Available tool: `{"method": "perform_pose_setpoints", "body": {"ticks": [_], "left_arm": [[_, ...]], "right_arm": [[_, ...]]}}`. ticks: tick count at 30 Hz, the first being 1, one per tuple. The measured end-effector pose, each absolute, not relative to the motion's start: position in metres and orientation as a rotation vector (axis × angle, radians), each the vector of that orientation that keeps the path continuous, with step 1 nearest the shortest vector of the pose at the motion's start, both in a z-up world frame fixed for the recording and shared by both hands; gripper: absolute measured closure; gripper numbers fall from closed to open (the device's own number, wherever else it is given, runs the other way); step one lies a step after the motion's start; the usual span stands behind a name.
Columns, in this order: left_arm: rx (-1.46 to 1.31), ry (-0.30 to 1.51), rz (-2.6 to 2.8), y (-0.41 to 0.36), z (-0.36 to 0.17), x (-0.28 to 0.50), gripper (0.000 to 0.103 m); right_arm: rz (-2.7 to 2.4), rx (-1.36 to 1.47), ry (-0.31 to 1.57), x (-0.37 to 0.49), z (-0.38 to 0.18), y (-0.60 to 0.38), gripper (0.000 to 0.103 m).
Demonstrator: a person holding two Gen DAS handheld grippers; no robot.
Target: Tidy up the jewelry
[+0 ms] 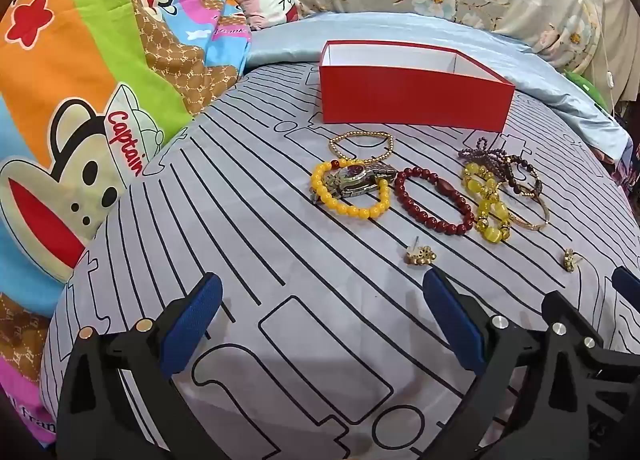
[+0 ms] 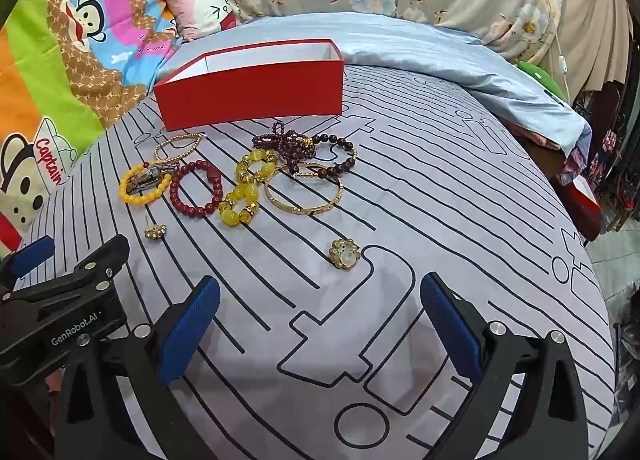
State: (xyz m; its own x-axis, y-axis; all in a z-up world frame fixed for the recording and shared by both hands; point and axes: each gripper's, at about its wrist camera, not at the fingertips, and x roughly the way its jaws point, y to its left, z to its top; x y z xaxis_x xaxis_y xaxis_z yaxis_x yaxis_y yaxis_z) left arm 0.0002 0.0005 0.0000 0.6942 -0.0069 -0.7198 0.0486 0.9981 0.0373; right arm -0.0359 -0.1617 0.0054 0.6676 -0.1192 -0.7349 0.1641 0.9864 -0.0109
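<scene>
While both jaws gape wide, nothing sits between them.

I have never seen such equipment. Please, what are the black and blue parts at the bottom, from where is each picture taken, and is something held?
Each picture comes from a camera mounted on a hand-held gripper, looking along its two blue-padded fingers. One shows the left gripper, the other the right gripper. Both are open and hold nothing. On the striped bedsheet lie a red box, a watch, bead bracelets, a gold bangle and two earrings.
</scene>
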Motion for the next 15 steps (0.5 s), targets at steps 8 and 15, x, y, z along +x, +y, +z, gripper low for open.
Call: {"method": "perform_pose_setpoints", "body": {"ticks": [8, 15], "left_arm": [[0.054, 0.801, -0.034, 0.0042, 0.0004, 0.0004, 0.007], [0.063, 0.799, -0.024, 0.0049, 0.0011, 0.0003, 0.007]], "right_arm": [[-0.159, 0.058, 0.827, -0.0366, 0.0053, -0.1625, 0.007], [-0.16, 0.058, 0.829, -0.0364, 0.0059, -0.1634, 0.007]]}}
